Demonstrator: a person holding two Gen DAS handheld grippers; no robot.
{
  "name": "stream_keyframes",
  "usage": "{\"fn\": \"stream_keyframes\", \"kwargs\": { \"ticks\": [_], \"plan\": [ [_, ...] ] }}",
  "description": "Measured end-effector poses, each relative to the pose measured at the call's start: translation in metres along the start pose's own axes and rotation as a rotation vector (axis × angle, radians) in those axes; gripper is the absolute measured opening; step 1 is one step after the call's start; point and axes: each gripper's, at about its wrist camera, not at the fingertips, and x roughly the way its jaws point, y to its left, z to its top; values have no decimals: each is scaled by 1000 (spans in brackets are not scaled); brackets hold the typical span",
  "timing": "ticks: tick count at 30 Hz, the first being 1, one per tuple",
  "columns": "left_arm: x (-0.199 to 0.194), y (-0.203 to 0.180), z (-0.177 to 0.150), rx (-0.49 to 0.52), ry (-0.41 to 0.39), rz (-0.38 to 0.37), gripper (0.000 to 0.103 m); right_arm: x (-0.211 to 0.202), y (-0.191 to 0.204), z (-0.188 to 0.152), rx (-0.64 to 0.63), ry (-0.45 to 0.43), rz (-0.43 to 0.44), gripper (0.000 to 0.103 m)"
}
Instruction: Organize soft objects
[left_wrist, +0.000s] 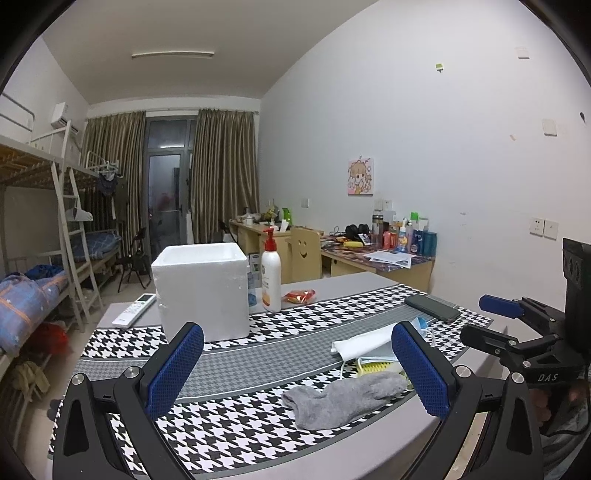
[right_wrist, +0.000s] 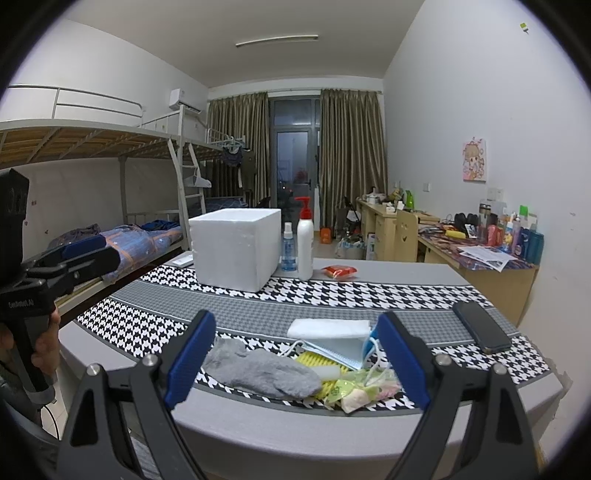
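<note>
The left hand-held gripper (left_wrist: 295, 369) hangs just short of the near edge of the desk (right_wrist: 369, 435) with its blue-padded fingers (left_wrist: 173, 369) spread wide and nothing between them. The right hand-held gripper (right_wrist: 295, 358) hangs beside it, likewise spread wide and empty. Both point toward the grey sock (right_wrist: 258, 369), taken here as the landmark, which lies flat on the houndstooth mat (right_wrist: 147, 317) near the desk's front edge. Touching the sock on its right is a small heap of soft things: a yellow sponge (right_wrist: 317, 362), a pale blue face mask (right_wrist: 340, 350) with its ear loops trailing, and crinkled candy wrappers (right_wrist: 365, 387) at the very front. Just behind that heap, beyond the sock, lies a folded white cloth (right_wrist: 328, 326). Farther right of the sock, well apart from it, a dark phone (right_wrist: 480, 326) rests on the mat. Well behind the sock, toward the far side of the desk, stands a white foam box (right_wrist: 236, 247) with its top open. A pump bottle (right_wrist: 304, 243) and a small spray bottle (right_wrist: 287, 247) stand just right of the box, and a red snack packet (right_wrist: 338, 271) lies beyond them. A white remote control (left_wrist: 135, 310) lies left of the box. A person's hand (right_wrist: 46, 343) grips the left gripper's handle.
</note>
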Motion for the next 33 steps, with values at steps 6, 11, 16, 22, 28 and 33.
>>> {"fn": "stream_keyframes", "kwargs": {
  "ticks": [6, 11, 16, 22, 28, 33],
  "plan": [
    [0, 0, 1, -2, -1, 3, 102, 0, -1, -1, 3, 2, 2, 92],
    [0, 0, 1, 1, 2, 2, 102, 0, -2, -2, 1, 1, -1, 92],
    [2, 0, 0, -1, 9, 1, 102, 0, -1, -2, -1, 10, -8, 92],
    [9, -3, -1, 9, 24, -3, 102, 5, -3, -2, 11, 33, -19, 92],
    [16, -5, 0, 21, 42, -5, 102, 8, -8, -4, 24, 51, -33, 92],
    [31, -8, -4, 40, 88, -6, 102, 16, -12, -8, 44, 92, -60, 92]
  ]
}}
